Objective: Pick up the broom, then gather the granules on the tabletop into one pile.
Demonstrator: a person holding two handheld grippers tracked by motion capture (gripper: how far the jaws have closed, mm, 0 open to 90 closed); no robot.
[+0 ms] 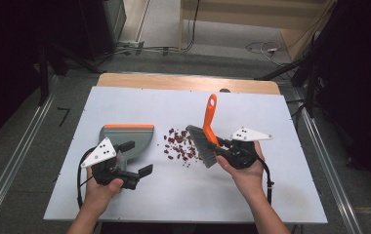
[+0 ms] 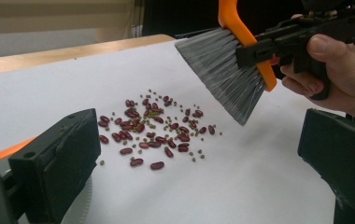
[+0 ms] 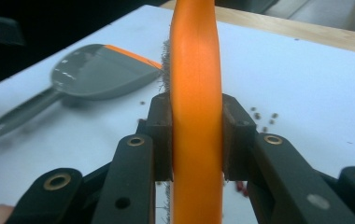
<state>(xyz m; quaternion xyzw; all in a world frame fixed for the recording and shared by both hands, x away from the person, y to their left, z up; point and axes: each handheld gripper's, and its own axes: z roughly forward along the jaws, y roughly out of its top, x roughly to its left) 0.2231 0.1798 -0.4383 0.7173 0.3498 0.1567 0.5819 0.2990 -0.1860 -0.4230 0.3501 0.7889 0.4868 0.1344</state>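
Forearms and both hands come in at the bottom of the high view. My left gripper point(image 1: 133, 158) sits with jaws wide apart, holding nothing, just at the handle end of the grey dustpan point(image 1: 130, 139) lying flat on the white table point(image 1: 252, 195). My right gripper point(image 1: 221, 146) is clamped on the orange brush point(image 1: 209, 127), bristles angled down beside the scattered beans point(image 1: 179, 145), which lie between pan and brush. Beyond the table: grey floor, cables, wooden furniture, dark stands.

Left gripper view: 2 black jaws low at left and right, far apart, empty. Red beans point(image 2: 154, 133) with small green ones mixed in spread on the white top; brush bristles point(image 2: 227, 72) hang above their far-right side, not touching the surface as far as I can tell.

Right gripper view: jaws closed tight on the orange handle point(image 3: 196, 116) from both sides. Dustpan point(image 3: 96, 72) sits farther off, orange lip toward the beans.

Judgement: I should take hold of the pan handle first, press its lip flat to the table, then sweep low and slow toward it. Fast strokes would roll the small green ones off sideways.
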